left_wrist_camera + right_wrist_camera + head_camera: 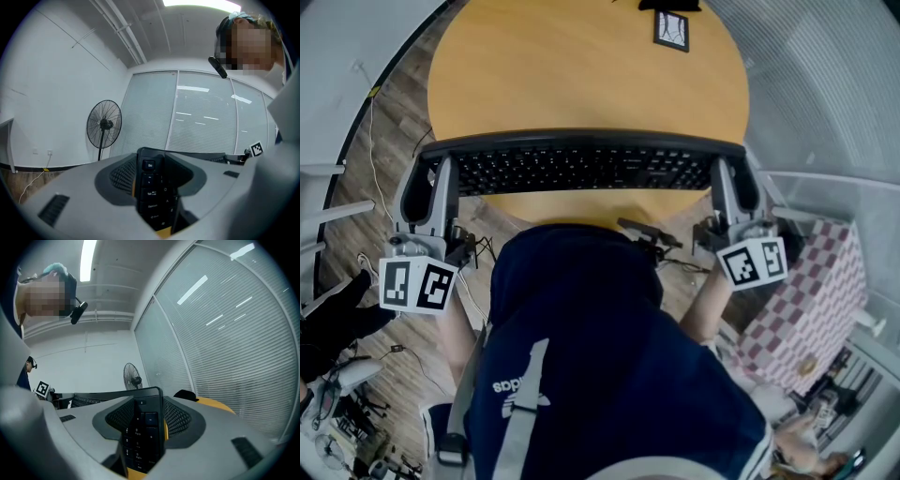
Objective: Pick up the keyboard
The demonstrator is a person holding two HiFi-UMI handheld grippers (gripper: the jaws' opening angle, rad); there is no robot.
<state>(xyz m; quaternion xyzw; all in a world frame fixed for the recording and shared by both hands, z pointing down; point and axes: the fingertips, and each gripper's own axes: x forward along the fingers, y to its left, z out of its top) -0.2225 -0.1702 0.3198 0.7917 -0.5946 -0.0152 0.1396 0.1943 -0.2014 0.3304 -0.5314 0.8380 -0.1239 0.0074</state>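
A long black keyboard (581, 167) hangs across the near edge of the round wooden table (581, 75), held at both ends. My left gripper (428, 180) is shut on its left end, where the Esc and Tab keys (152, 192) sit pinched between the grey jaws. At the number-pad end (140, 430), my right gripper (733, 180) is shut on the keyboard too. Each gripper's marker cube sits nearer my body.
A small framed card (671, 30) lies at the table's far side. A standing fan (103, 125) is by the glass wall with blinds. A checkered box (811, 309) stands at my right, and cables lie on the wood floor at left.
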